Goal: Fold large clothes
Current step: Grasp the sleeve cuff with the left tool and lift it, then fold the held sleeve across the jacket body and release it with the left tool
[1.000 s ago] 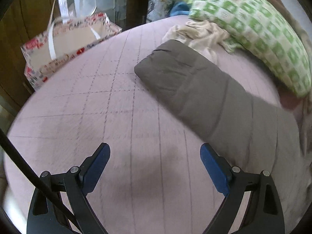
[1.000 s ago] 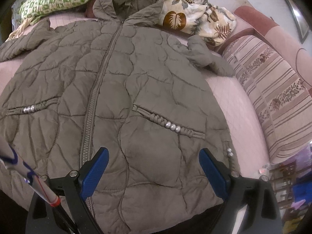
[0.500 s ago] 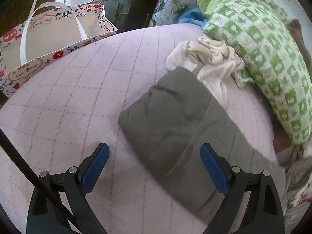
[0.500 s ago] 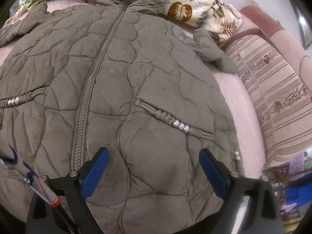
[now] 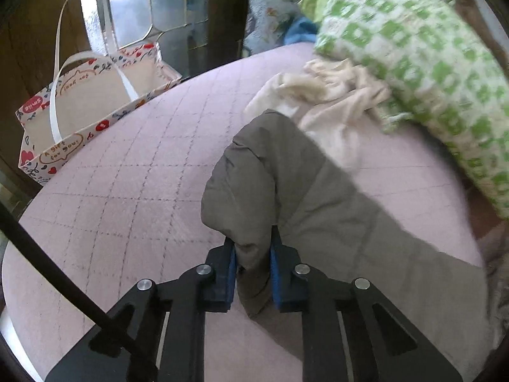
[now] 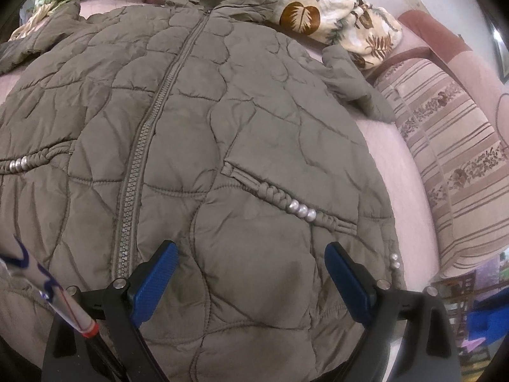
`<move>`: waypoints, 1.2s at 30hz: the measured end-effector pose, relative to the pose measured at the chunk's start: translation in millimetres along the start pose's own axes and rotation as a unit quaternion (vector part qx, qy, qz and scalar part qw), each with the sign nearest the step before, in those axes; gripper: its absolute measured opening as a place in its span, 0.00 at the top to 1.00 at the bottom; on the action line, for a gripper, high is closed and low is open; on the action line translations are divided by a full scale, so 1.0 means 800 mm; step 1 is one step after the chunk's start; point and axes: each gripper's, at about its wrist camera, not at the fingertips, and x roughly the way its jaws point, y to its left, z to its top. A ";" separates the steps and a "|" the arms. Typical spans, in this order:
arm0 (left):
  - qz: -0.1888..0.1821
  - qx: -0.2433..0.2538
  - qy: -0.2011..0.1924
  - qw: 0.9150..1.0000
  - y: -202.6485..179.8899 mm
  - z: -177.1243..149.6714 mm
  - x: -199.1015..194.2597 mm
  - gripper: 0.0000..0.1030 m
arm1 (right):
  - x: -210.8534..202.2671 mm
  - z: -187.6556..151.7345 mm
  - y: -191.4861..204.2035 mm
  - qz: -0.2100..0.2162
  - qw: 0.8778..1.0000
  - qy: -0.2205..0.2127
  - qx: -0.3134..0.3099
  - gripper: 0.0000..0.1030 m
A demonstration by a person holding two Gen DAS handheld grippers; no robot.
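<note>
An olive quilted hooded jacket [image 6: 222, 111] lies spread front-up on a pink quilted bed [image 5: 127, 191], zipper closed. Its one sleeve [image 5: 286, 191] stretches out across the bed in the left wrist view. My left gripper [image 5: 253, 273] is shut on the cuff end of that sleeve, which bunches up between the blue pads. My right gripper [image 6: 251, 283] is open and empty, hovering just above the jacket's lower right front, below the pocket with pearl beads [image 6: 300, 210]. The jacket's other sleeve [image 6: 353, 86] lies at the far right.
A green checked pillow [image 5: 429, 63] and a cream cloth [image 5: 331, 98] lie beyond the held sleeve. A printed gift bag [image 5: 86, 114] stands off the bed's left edge. A leaf-print cloth [image 6: 334, 12] lies by the hood. A striped cushion [image 6: 455, 165] borders the bed's right side.
My left gripper moved onto the sleeve end and closed on it; it was open before. My right gripper stayed open and came a little lower and closer over the jacket's hem.
</note>
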 end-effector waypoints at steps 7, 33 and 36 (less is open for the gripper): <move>-0.057 0.091 -0.062 0.992 -0.061 -0.031 -0.133 0.86 | -0.006 -0.009 -0.019 0.022 0.999 -0.006 0.024 0.07; -0.184 0.319 0.041 0.929 -0.302 -0.426 -0.223 0.80 | -0.039 -0.065 -0.140 0.062 0.987 -0.053 0.140 0.07; -0.210 0.328 0.040 0.920 -0.292 -0.430 -0.248 0.61 | -0.043 -0.062 -0.149 0.068 0.986 -0.058 0.143 0.07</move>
